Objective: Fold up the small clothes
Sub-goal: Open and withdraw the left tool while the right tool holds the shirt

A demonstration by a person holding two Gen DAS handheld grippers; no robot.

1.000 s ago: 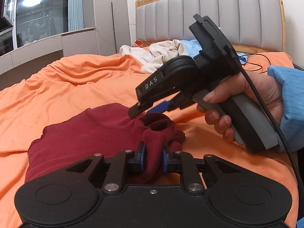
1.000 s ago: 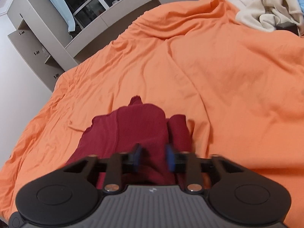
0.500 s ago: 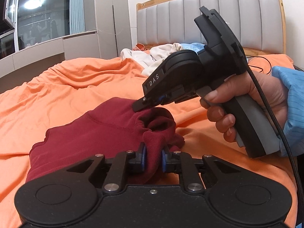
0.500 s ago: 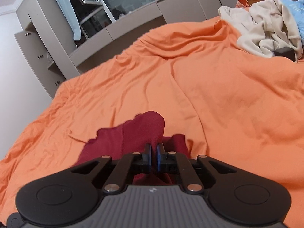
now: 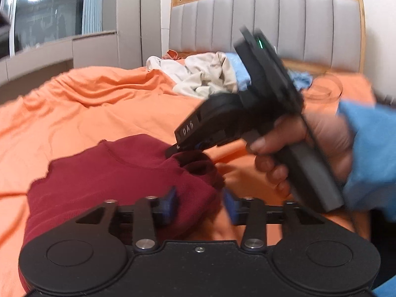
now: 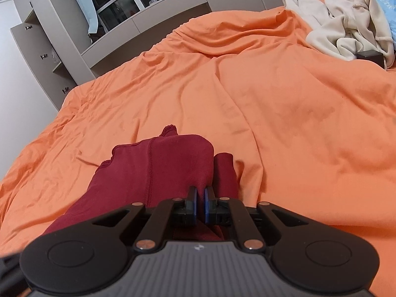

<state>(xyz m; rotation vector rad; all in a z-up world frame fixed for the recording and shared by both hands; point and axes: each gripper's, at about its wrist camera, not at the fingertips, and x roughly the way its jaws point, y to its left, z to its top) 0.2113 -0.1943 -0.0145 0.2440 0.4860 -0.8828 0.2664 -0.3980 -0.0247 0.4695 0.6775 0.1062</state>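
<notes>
A dark red garment (image 5: 104, 180) lies bunched on the orange bed sheet (image 5: 99, 104). My left gripper (image 5: 199, 205) is open, its blue pads either side of a fold of the red cloth. My right gripper (image 6: 200, 204) is shut on an edge of the red garment (image 6: 173, 163) and lifts it a little. The right gripper also shows in the left wrist view (image 5: 188, 146), held in a hand with a blue sleeve, pinching the cloth near the collar.
A heap of cream and light blue clothes (image 5: 205, 74) lies near the grey padded headboard (image 5: 272, 22). The heap also shows in the right wrist view (image 6: 346, 24). Grey cabinets (image 6: 44, 54) and a window stand beyond the bed's far edge.
My left gripper has opened and let go of the red cloth. My right gripper has shut on the garment's edge and raised it slightly.
</notes>
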